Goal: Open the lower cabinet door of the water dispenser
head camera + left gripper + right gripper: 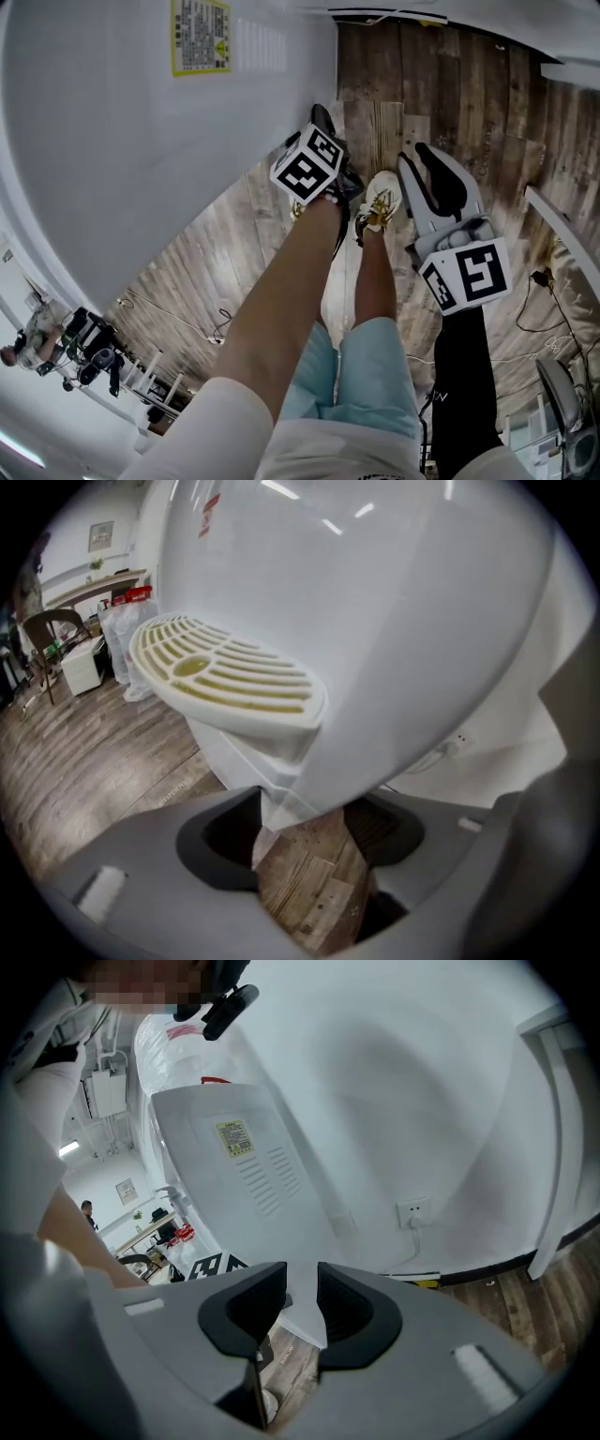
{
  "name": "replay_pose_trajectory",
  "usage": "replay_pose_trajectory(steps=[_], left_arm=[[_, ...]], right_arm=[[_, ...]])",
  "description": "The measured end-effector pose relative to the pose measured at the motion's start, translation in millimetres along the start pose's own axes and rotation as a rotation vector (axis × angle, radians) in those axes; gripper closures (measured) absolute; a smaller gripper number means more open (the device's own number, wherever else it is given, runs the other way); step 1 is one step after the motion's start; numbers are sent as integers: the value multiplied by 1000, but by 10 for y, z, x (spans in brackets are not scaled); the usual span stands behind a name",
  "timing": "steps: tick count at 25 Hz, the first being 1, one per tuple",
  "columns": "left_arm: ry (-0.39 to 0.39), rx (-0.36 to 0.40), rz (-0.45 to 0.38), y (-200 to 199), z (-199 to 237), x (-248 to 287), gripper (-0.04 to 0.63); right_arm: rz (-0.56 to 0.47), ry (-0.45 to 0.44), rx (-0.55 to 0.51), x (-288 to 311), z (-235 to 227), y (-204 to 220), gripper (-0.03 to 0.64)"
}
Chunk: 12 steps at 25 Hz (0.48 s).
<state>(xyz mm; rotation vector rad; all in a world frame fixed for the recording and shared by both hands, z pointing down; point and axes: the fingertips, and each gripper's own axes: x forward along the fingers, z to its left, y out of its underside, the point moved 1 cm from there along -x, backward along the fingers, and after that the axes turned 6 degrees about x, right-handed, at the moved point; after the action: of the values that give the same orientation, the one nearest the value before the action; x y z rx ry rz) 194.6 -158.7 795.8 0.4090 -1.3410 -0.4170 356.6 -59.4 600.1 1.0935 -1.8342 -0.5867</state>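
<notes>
The left gripper (302,841) holds its jaws apart around the bottom corner of the water dispenser (422,649), not pressing it. The right gripper (301,1302) has its jaws almost together and empty. The lower cabinet door (230,754) sits just under the drip tray (225,672). If the left jaws close on the smooth corner instead of the door edge, they could slip off.

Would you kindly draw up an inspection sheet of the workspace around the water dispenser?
Surface: wood plank floor.
Job's things: water dispenser upright; drip tray in place; lower door's state cannot be told.
Clutter: nothing seen.
Grippers: left tool open, astride the dispenser's lower white corner; right tool slightly open, empty.
Cables: plug in wall socket; loose cable on floor.
Surroundings: chair, a person far off.
</notes>
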Motion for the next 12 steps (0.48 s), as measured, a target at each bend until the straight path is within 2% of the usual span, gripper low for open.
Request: replay_pose_trajectory(steps=[6, 12], left_arm=[[-24, -93, -22, 27, -23, 17, 298], [-30, -56, -9, 20, 32, 27, 276]], right_arm=[[6, -21, -10, 46, 2, -73, 531], [7, -30, -11, 71, 4, -101, 531]])
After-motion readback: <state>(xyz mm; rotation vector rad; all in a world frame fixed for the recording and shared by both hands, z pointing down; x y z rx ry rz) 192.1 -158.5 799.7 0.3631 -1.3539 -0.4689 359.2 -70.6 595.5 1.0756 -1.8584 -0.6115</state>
